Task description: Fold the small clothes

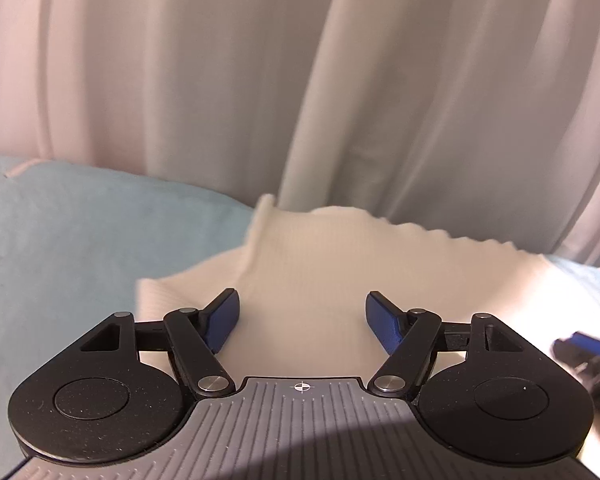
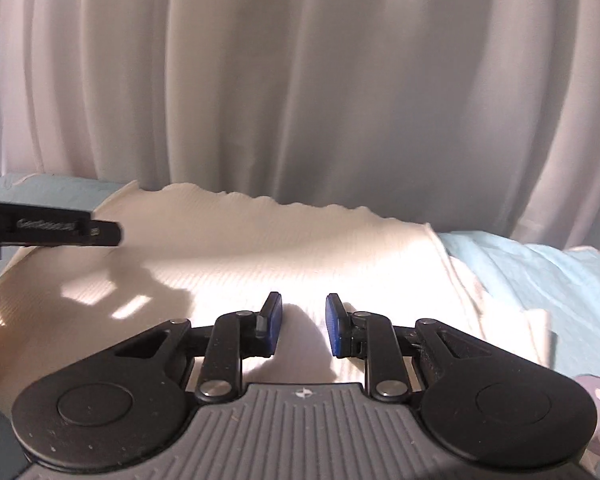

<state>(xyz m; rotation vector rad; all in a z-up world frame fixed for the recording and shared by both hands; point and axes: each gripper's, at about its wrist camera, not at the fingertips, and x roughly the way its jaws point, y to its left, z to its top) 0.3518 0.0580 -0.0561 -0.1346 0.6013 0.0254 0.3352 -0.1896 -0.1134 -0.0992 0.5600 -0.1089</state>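
Grippers (image 1: 302,322) (image 2: 303,324) agape — over white garment (image 2: 260,248)

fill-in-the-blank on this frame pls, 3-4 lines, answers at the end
1. The white garment lies on a light ____ sheet.
2. Behind the bed hangs a pale ____.
3. The wider-open jaws belong to the ____ gripper.
4. Between the right gripper's pads there is ____; the garment lies beneath them.

Answers: blue; curtain; left; nothing
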